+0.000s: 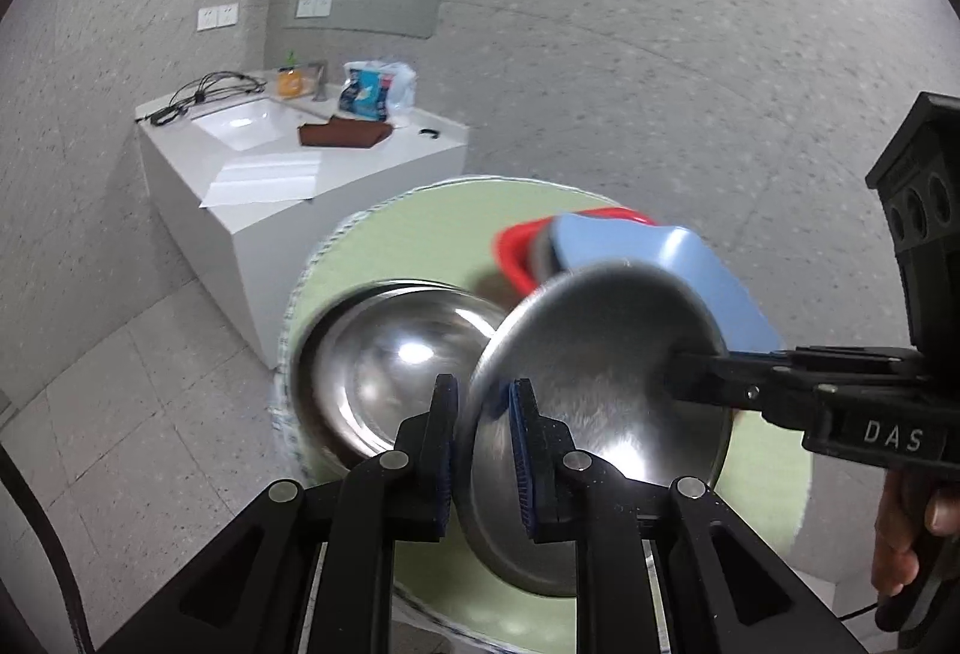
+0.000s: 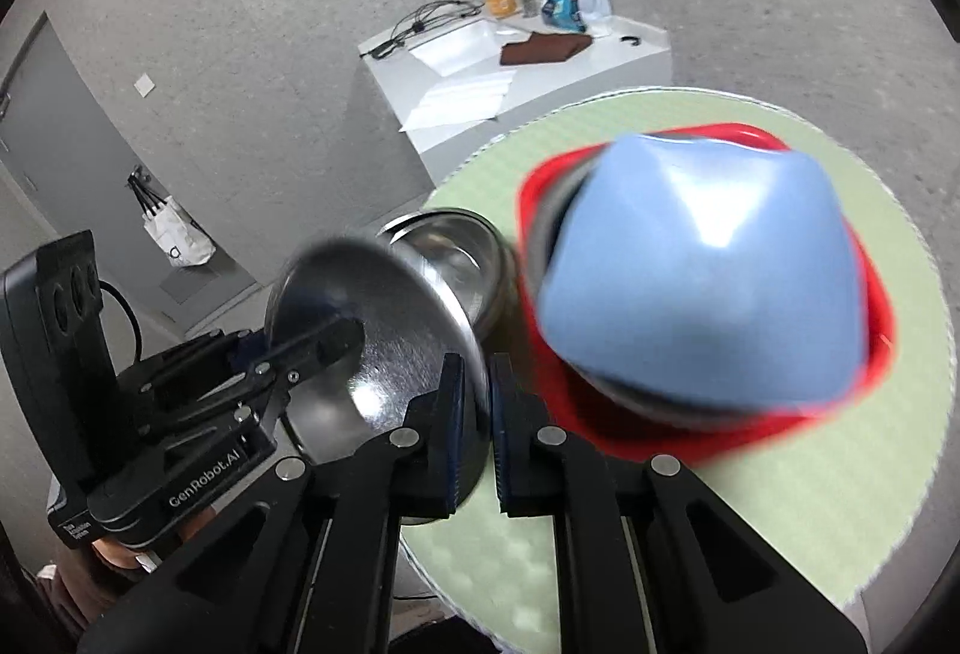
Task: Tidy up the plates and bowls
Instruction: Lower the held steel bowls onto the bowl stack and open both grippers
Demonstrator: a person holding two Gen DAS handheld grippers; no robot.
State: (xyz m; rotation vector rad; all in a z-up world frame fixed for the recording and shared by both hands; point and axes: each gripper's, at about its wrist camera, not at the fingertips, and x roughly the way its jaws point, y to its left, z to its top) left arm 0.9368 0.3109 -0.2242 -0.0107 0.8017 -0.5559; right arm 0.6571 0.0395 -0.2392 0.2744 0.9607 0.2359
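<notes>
Both tongs clamp the rim of one steel bowl (image 1: 600, 372), lifted off the round green surface (image 1: 420, 246) and tilted on edge. The left tongs (image 1: 483, 444) pinch the bowl's near rim, pads pressed on either side of the thin wall. The right tongs (image 2: 477, 420) pinch the opposite rim the same way, jaws nearly closed on the metal.

Second steel bowl (image 1: 390, 354) rests on the surface just left of the lifted one. Right of it, a red tray (image 2: 864, 294) carries a stack topped by a blue faceted bowl (image 2: 702, 282) turned upside down; grey rims show beneath, count unclear.

Step in hand, as I read it: carry the lifted bowl to nest in a mate. To do well: keep both grips square on the rim, level the bowl before lowering, centre it over the resting bowl, release one side only once it seats. Thin polished steel is likely to slip.

Pose: both tongs angle downward, facing each other across the bowl. A hand (image 1: 906, 546) shows on the right handle.
</notes>
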